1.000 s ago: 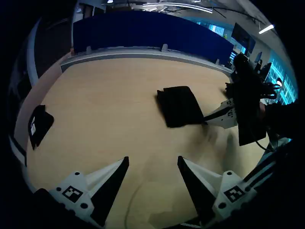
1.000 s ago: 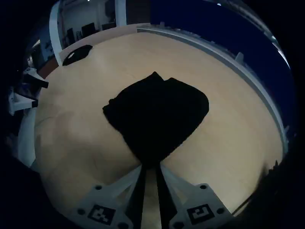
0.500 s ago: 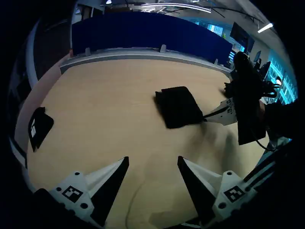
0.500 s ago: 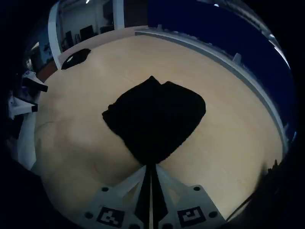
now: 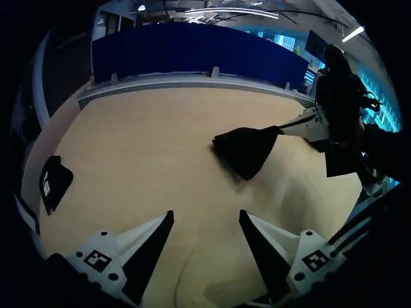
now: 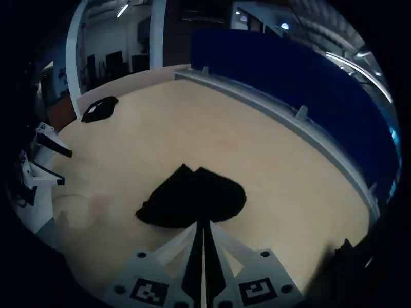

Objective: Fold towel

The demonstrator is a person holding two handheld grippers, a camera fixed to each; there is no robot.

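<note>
Right gripper view: towel (image 6: 192, 203) folds indistinct

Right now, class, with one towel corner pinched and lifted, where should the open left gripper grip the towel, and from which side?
Take the towel by its lowest tip, coming in low along the table from the left gripper's side. The right gripper pinches the top corner, so the cloth hangs toward that tip.

The right gripper (image 6: 203, 223) presses its fingers (image 6: 194, 252) together on the near corner of a black towel (image 6: 195, 201), which fans out ahead over the pale wooden desk (image 6: 231, 138). A blue partition (image 6: 287, 77) lines the desk's far edge.
</note>
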